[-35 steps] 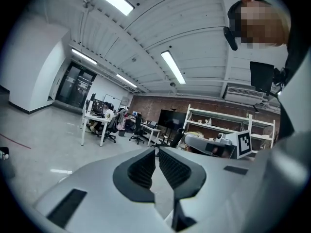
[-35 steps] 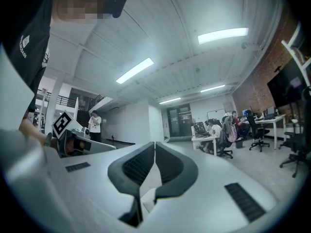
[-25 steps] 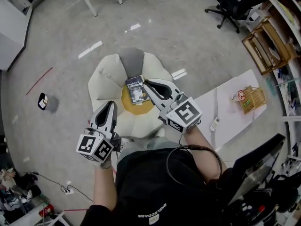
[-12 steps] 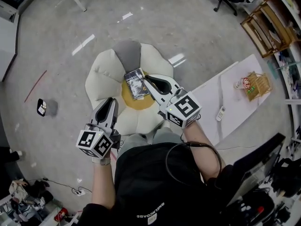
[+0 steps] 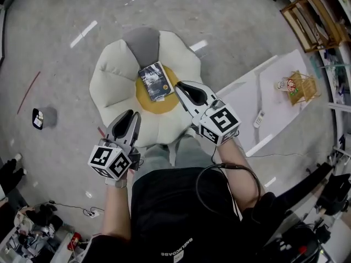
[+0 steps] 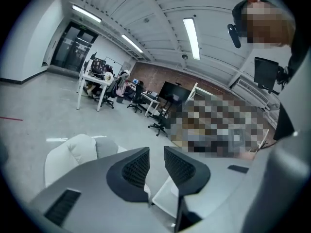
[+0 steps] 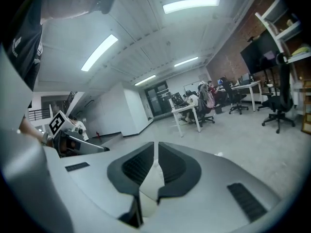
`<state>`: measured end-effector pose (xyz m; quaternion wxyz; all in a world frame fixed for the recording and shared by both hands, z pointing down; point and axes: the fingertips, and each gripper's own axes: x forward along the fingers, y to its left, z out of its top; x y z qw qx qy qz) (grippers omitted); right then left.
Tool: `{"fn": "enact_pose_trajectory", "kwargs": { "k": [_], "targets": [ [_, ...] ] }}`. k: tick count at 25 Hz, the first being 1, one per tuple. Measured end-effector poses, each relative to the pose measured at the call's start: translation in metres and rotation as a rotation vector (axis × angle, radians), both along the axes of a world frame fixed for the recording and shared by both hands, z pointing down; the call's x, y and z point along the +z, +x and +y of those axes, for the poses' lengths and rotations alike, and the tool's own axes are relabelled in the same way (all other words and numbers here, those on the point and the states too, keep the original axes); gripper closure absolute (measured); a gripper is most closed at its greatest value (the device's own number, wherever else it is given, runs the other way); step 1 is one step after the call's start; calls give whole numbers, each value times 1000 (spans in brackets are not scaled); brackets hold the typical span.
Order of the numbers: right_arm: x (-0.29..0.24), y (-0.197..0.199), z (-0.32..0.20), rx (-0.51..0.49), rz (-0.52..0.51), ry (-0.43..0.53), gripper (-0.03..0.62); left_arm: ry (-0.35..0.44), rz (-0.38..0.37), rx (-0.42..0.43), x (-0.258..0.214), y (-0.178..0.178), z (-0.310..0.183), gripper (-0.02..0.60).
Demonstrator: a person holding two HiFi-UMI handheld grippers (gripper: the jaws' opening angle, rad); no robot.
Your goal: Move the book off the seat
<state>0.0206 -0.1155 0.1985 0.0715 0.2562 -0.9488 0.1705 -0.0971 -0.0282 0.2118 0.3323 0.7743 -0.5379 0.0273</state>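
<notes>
Book point(image 5: 155, 81) lies untouched on the seat's point(image 5: 112, 73) yellow middle; both claws have dropped closer, right gripper point(image 5: 180, 85) shut and empty by its right edge, left gripper point(image 5: 129, 115) just cracked open, empty, so pickup looks near.

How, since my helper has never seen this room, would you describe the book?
On the grey floor stands a cream flower-shaped cushion seat with a round yellow centre. A dark-covered book lies flat on that centre, nearest the one grey petal. It is the only thing on the seat.
</notes>
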Motion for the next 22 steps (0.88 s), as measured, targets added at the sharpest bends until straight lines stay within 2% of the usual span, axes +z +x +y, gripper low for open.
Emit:
{"fn": "enact_pose_trajectory", "kwargs": {
  "k": [12, 22],
  "targets": [
    [92, 1, -15, 134, 59, -161, 569, -148, 60, 64, 105, -21, -25, 423],
    [199, -5, -7, 190, 130, -286, 510, -293, 117, 77, 224, -39, -24, 369]
  ]
}}
